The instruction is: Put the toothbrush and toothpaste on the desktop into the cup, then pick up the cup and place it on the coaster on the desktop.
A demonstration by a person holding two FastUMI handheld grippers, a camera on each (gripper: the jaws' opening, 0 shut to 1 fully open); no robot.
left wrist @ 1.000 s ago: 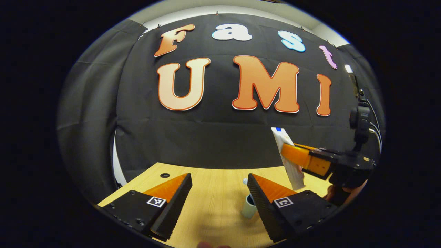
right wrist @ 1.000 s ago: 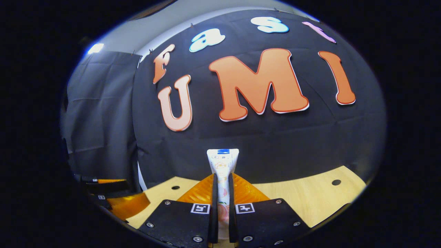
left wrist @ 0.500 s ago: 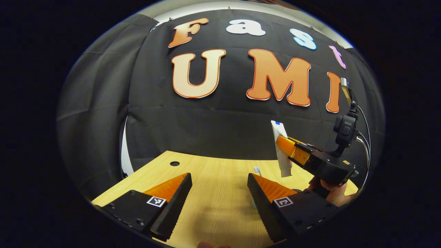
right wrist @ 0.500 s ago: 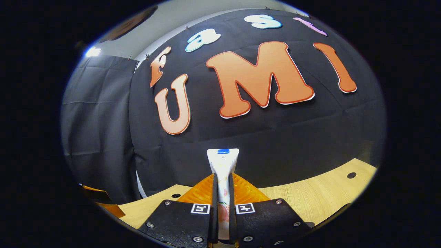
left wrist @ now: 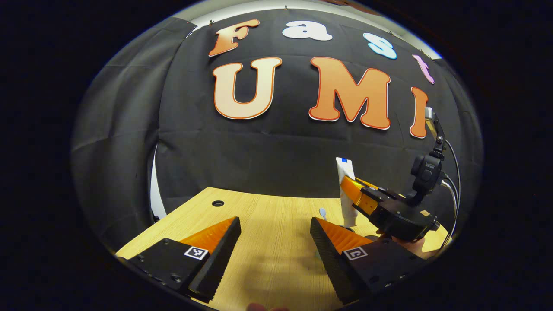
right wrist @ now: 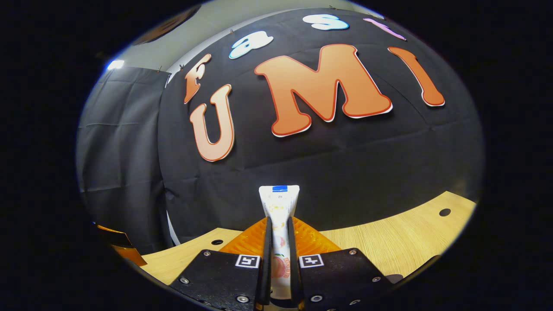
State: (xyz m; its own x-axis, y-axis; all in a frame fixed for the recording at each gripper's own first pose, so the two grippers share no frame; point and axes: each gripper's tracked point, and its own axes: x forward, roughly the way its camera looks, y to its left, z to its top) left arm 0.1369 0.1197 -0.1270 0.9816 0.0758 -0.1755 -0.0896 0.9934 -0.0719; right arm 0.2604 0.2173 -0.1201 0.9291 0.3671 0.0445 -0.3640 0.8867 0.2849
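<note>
Right gripper view: right claw (right wrist: 279,259) clamps toothpaste (right wrist: 279,207) upright; left claw (left wrist: 274,246) wide, empty.

Open wooden desktop (left wrist: 268,216) ahead of the left gripper (left wrist: 275,242), fingers spread wide with bare wood between. To its right, blocked by the right gripper (left wrist: 352,190) clamped on an upright toothpaste tube (left wrist: 345,194), with the toothbrush head (left wrist: 322,212) poking up just beside. Beyond, closed off by the black cloth wall (left wrist: 268,160). In the right gripper view, bare desktop (right wrist: 389,246) to the right of the tube (right wrist: 279,216).
</note>
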